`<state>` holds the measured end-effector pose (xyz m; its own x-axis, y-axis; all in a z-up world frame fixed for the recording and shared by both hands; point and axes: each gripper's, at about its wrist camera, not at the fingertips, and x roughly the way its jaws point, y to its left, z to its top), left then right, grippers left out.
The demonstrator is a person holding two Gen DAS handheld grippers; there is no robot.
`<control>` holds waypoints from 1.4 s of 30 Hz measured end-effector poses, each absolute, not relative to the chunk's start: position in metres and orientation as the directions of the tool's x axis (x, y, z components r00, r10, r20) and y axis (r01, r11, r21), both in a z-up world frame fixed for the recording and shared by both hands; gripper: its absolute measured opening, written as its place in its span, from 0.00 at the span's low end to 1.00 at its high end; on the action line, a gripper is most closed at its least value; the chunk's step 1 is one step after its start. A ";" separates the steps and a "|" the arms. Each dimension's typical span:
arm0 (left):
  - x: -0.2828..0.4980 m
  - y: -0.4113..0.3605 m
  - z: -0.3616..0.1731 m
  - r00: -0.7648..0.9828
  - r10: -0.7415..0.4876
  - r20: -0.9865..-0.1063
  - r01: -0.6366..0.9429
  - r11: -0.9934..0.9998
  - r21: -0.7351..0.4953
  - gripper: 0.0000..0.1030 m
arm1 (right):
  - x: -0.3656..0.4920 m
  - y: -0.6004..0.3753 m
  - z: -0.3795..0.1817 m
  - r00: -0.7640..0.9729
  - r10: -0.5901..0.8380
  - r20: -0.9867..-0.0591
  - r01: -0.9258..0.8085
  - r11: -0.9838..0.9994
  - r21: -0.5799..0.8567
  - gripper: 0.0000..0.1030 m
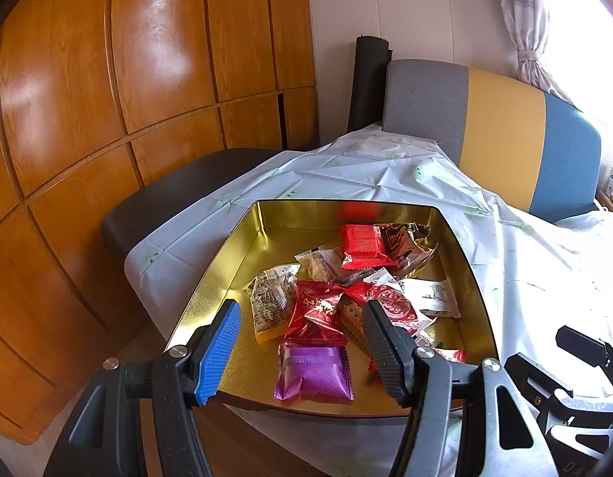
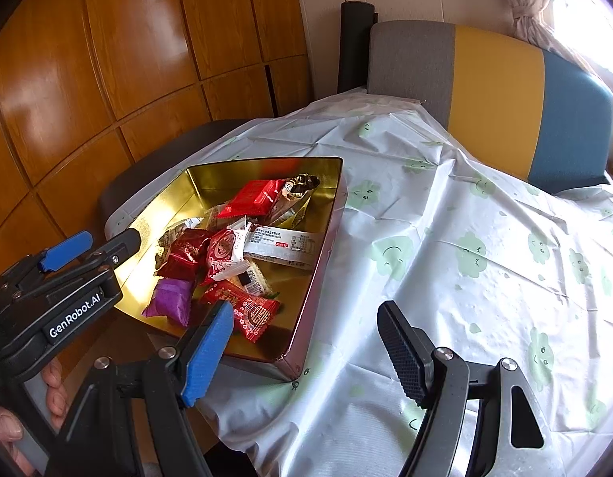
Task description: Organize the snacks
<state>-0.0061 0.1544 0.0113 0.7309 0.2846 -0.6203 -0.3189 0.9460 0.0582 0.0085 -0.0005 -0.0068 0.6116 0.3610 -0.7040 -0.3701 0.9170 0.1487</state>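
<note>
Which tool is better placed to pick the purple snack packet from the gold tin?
Probably the left tool: the purple packet lies between its open fingers. The right tool hovers over the tablecloth.

curtain (image 1: 525,20) cropped, lower snacks (image 1: 370,274) buried

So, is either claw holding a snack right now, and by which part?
Nothing is held. The left claw is open above the purple packet in the gold tin, and the right claw is open over the tablecloth.
</note>
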 end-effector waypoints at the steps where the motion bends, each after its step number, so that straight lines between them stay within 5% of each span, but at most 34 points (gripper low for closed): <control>1: -0.006 0.154 0.011 0.731 0.285 -0.620 -0.319 0.946 0.058 0.62 | 0.008 0.000 -0.007 0.612 0.360 -0.704 -0.369 0.918 0.148 0.73; 42: 0.000 0.145 0.012 0.744 0.266 -0.613 -0.289 0.955 0.064 0.62 | 0.017 -0.021 -0.013 0.618 0.340 -0.709 -0.335 0.930 0.153 0.73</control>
